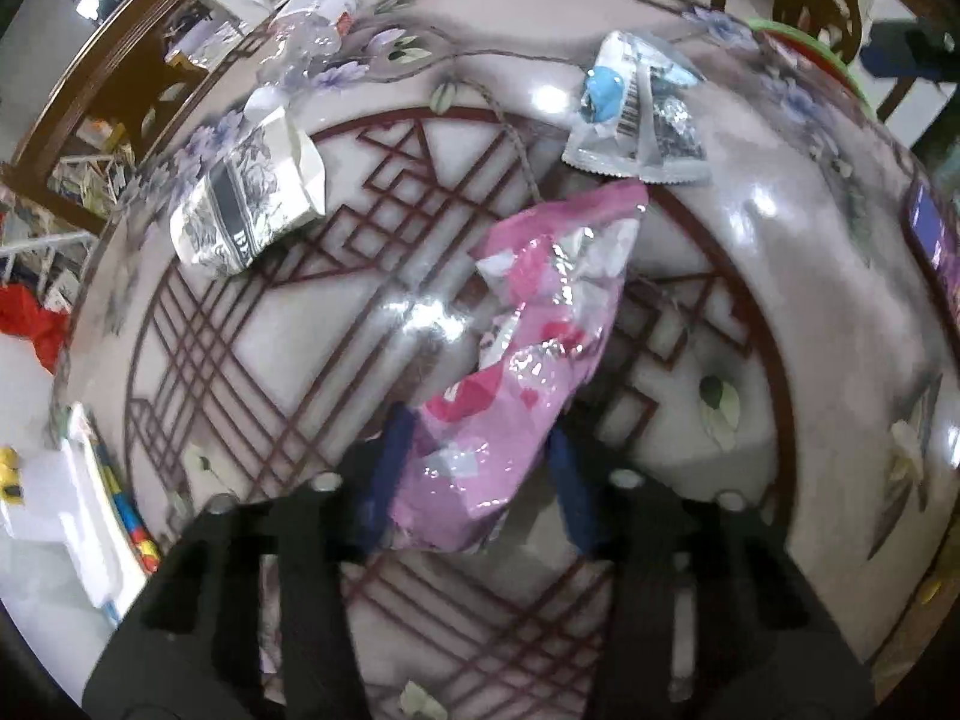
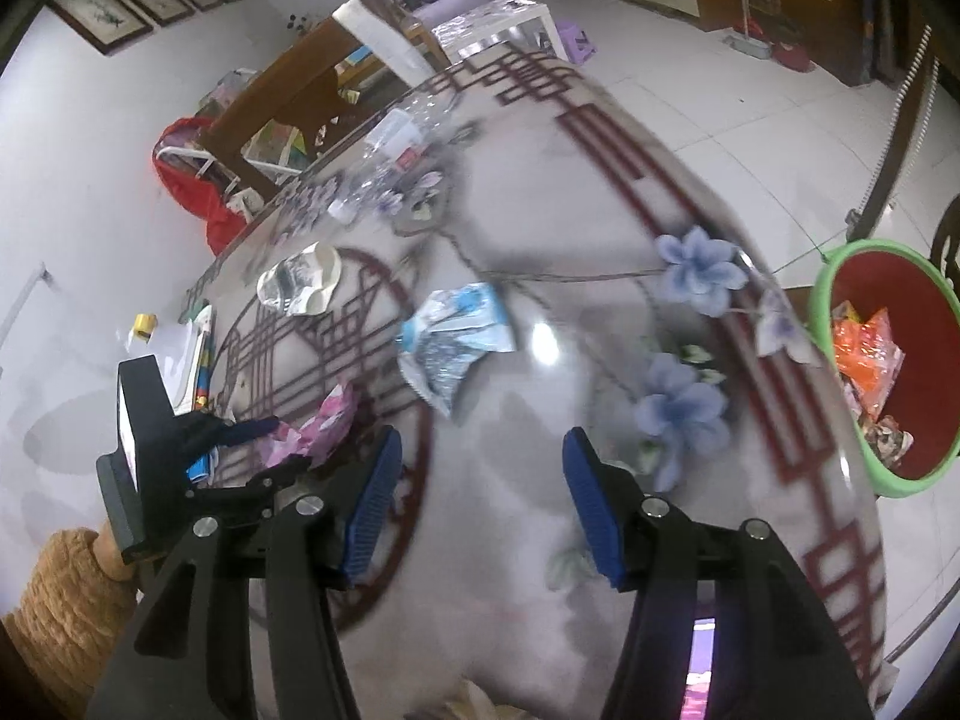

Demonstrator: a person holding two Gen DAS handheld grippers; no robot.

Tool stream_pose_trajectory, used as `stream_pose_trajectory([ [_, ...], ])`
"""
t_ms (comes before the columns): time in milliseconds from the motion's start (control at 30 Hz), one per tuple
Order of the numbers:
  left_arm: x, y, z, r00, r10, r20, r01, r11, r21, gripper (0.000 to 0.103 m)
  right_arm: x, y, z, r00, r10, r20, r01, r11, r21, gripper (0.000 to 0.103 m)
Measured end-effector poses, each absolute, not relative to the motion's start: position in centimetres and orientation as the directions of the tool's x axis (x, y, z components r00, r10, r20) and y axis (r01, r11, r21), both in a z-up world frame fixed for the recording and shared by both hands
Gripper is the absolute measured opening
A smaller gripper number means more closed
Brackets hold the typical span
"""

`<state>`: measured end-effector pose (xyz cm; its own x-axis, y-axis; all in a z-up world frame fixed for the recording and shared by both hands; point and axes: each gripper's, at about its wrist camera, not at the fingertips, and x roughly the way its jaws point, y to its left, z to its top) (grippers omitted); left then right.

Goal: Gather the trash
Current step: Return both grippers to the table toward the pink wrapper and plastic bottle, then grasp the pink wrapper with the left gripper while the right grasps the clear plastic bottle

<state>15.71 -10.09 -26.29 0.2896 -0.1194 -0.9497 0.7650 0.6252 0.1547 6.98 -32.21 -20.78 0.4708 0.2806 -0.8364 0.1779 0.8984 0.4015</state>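
The left claw [image 1: 474, 468] pinches a pink wrapper [image 1: 528, 348] on the glossy patterned worktop [image 1: 750, 300]. Only the right wrist view shows the green bin [image 2: 840, 372] of trash beside it on the tiled floor [image 2: 750, 120], and the right claw [image 2: 480, 510], wide and empty.

Bright indoor light, glare spots on glossy table [image 1: 750, 276], motion blur, fisheye-bent edges

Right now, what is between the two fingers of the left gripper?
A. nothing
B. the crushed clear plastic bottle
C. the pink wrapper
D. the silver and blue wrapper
C: in the left wrist view the pink wrapper sits between the blue pads of the left gripper, while the silver and blue wrapper and the crushed bottle lie farther away on the table.
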Motion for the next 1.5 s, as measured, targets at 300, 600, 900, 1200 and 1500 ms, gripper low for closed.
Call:
stream_pose_trajectory([
  [300, 14.5, -4.2, -24.4, 0.299, -0.297, -0.907, 0.512, 0.852, -0.110, 0.017, 12.4, -27.2, -20.6, 0.435, 0.248, -0.866, 0.060, 0.951, 0.303, 0.055],
  [600, 12.1, -1.4, -24.5, 0.262, -0.470, -0.843, 0.276, 0.873, -0.401, 0.018, 29.8, -26.4, -19.4, 0.458, 0.276, -0.845, 0.158, 0.910, 0.383, 0.064],
  [900, 12.3, -1.5, -23.8, 0.306, -0.510, -0.804, 0.281, 0.855, -0.435, 0.018, 43.6, -24.8, -24.3, 0.369, 0.168, -0.914, 0.410, 0.853, 0.322, 0.071],
  [1200, 13.2, 1.0, -25.4, 0.317, -0.479, -0.819, 0.246, 0.875, -0.416, 0.019, 46.5, -23.9, -27.7, 0.301, 0.089, -0.949, 0.420, 0.882, 0.216, 0.064],
  [1500, 13.5, 2.0, -24.8, 0.357, -0.420, -0.834, 0.200, 0.907, -0.371, 0.019, 39.0, -22.0, -24.5, 0.380, 0.169, -0.909, 0.089, 0.972, 0.218, 0.058],
])
